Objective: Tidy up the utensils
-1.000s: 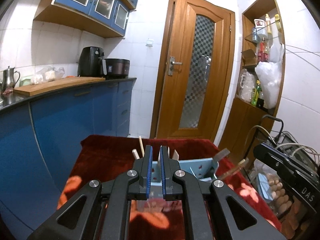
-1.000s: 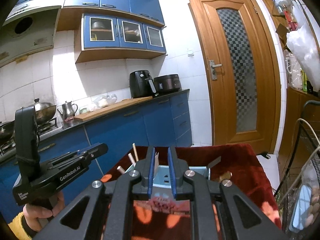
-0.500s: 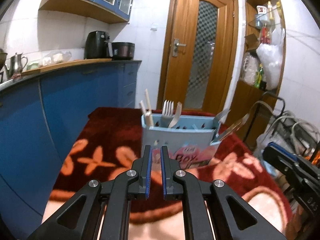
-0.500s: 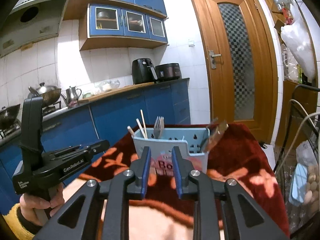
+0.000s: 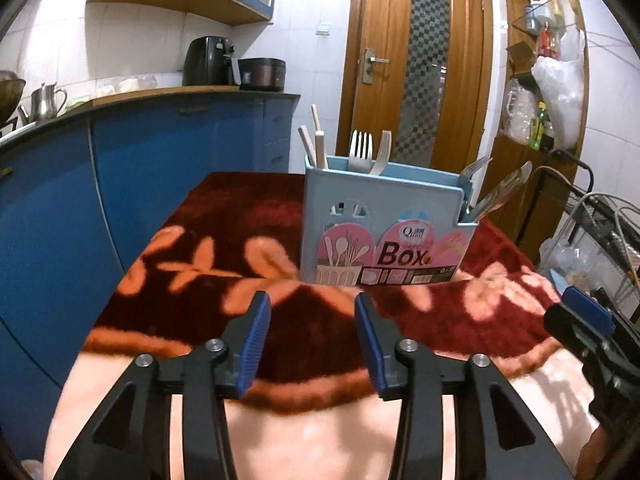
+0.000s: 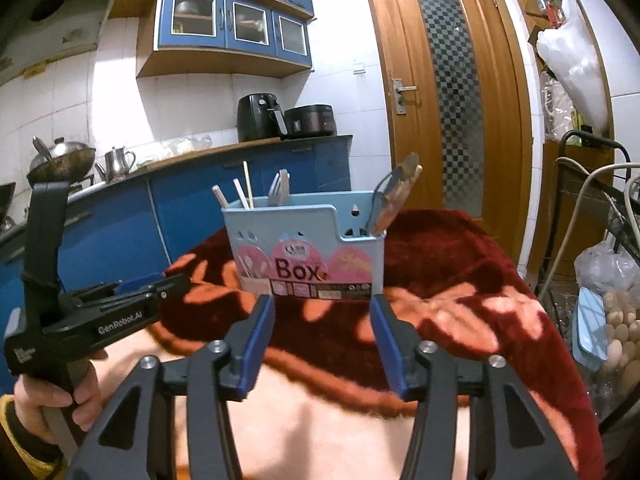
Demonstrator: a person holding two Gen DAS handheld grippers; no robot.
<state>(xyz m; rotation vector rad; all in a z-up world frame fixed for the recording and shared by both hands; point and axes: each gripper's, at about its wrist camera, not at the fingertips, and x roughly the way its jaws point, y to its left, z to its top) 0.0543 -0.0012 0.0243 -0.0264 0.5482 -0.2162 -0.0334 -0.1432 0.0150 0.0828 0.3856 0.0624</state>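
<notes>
A light blue utensil box [image 5: 384, 224] labelled "Box" stands on a red flowered cloth [image 5: 208, 248]; it also shows in the right wrist view [image 6: 308, 248]. It holds chopsticks [image 5: 316, 140], forks [image 5: 360, 148] and, in the lower right compartment, spoons [image 5: 500, 192]. My left gripper [image 5: 312, 312] is open and empty, a short way in front of the box. My right gripper [image 6: 322, 316] is open and empty, also in front of the box. The left gripper's body shows at the left of the right wrist view [image 6: 120, 308].
Blue kitchen cabinets [image 5: 80, 200] with a counter run along the left. A wooden door [image 5: 416, 64] stands behind the table. A wire rack with bags and cables [image 6: 600, 260] is at the right. The cloth's pale border [image 5: 320, 432] lies under the grippers.
Both grippers have pulled back from over the box and lowered, so the box front now shows whole. Both sets of jaws have gone from shut to open.
</notes>
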